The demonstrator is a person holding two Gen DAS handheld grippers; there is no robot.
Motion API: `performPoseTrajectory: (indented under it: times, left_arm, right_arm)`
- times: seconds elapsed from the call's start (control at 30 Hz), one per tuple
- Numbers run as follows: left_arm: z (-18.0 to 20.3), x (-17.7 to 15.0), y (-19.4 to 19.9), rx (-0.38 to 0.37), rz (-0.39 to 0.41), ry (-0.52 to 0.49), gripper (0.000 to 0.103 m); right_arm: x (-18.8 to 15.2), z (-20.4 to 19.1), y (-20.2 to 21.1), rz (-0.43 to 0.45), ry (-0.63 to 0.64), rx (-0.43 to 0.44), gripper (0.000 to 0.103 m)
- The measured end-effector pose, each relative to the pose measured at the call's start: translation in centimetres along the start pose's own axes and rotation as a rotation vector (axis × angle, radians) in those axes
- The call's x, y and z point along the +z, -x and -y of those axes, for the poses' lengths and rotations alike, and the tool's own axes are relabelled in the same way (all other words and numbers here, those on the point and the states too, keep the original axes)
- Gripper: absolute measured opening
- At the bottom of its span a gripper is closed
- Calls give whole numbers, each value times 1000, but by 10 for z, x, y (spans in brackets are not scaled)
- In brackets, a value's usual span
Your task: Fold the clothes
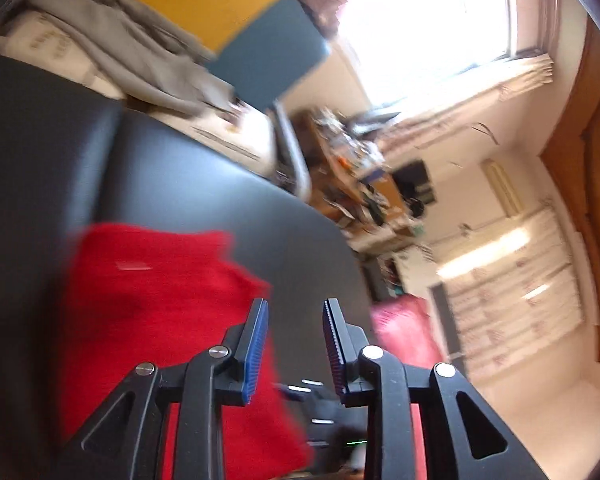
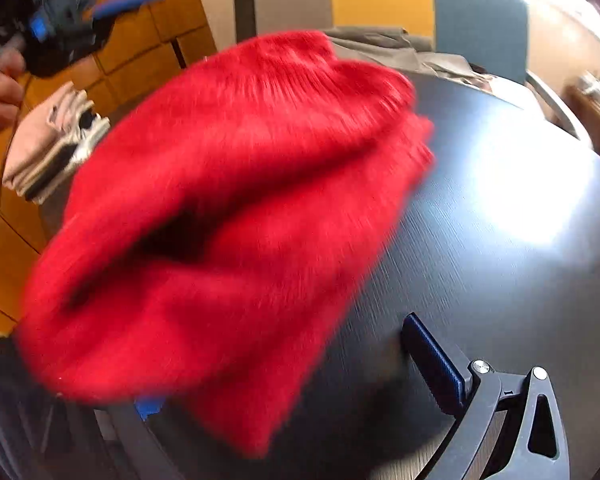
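A fuzzy red sweater [image 2: 228, 216] lies bunched and motion-blurred on the black table [image 2: 500, 208]. My right gripper [image 2: 276, 360] is open, its jaws wide apart. One blue-padded finger [image 2: 432, 356] shows to the right of the sweater, while the red cloth drapes over the other and hides it. In the left wrist view the same red sweater [image 1: 152, 312] sits below and left of my left gripper [image 1: 296, 308], which is open and holds nothing. A hand holds that left gripper [image 2: 68, 20] up at the far left, above the table.
A folded pile of beige, white and black clothes [image 2: 52, 148] rests at the table's left edge. A grey garment [image 1: 132, 52] lies heaped at the far side. Beyond are yellow and blue panels [image 1: 236, 20] and a cluttered desk [image 1: 352, 172].
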State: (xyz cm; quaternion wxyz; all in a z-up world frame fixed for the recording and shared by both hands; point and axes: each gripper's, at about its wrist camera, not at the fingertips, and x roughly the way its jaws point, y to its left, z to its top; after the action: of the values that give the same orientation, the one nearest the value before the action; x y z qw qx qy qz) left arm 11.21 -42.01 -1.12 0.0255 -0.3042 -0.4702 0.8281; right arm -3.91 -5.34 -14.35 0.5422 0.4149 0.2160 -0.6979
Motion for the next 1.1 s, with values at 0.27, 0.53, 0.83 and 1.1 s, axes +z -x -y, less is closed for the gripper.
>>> performPoseTrajectory:
  times: [0.27,0.53,0.83,1.1]
  left_arm:
    - [-127,-68,53,156,-32,95,28]
    - [-136,-129,66,132,-62,-138,28]
    - [-63,-139,38,71,-77,-594,29]
    - [-62,-142,2,166,-194,-654,29]
  right_arm:
    - [-23,-1,74,98,-163,120,103]
    - [53,-29,33,16,-164,97,85]
    - [72,-37,41,-83,-197,166,9]
    - [11,-7,10,-198,-359,106,10]
